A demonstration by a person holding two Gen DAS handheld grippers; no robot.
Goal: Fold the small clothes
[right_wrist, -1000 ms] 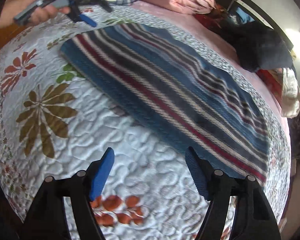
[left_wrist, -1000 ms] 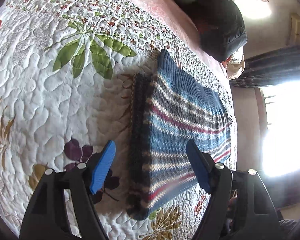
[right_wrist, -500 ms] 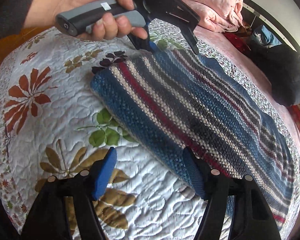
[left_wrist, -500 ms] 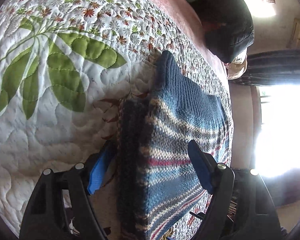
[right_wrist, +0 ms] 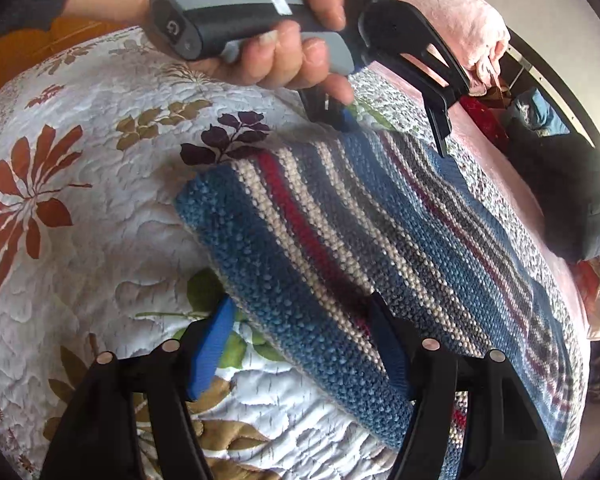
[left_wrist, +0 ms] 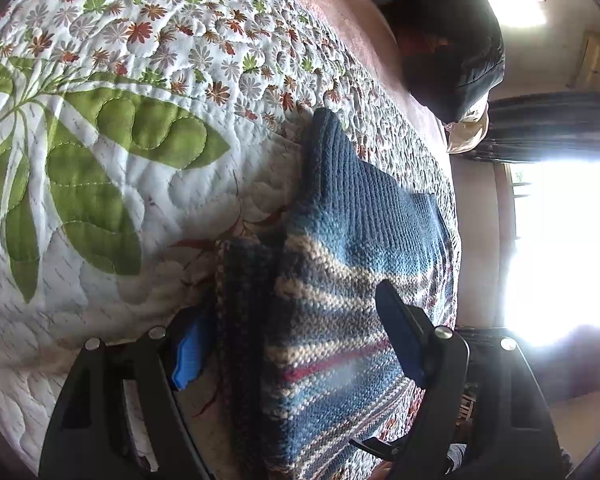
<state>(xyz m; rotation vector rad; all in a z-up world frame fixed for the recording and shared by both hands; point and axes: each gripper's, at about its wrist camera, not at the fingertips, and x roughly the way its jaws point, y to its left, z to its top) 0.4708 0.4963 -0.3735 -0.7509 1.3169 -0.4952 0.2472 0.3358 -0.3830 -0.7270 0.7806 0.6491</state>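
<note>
The knit (right_wrist: 380, 240) lies flat on the bed (right_wrist: 80, 240), seemingly part-folded, while both grippers (left_wrist: 292, 344) (right_wrist: 300, 344), jaws wide, straddle its near corners, nothing gripped.

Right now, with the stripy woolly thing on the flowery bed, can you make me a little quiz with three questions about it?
1. True or false: the blue, white and red striped knitted garment lies on a white quilted bedspread with leaf prints.
2. Which gripper has the garment's edge between its open fingers? A) left gripper only B) right gripper only C) both
3. Fill in: the bare hand seen from the right wrist camera holds the ___ gripper's grey handle.

Key: 1 true; 2 C; 3 left
</note>
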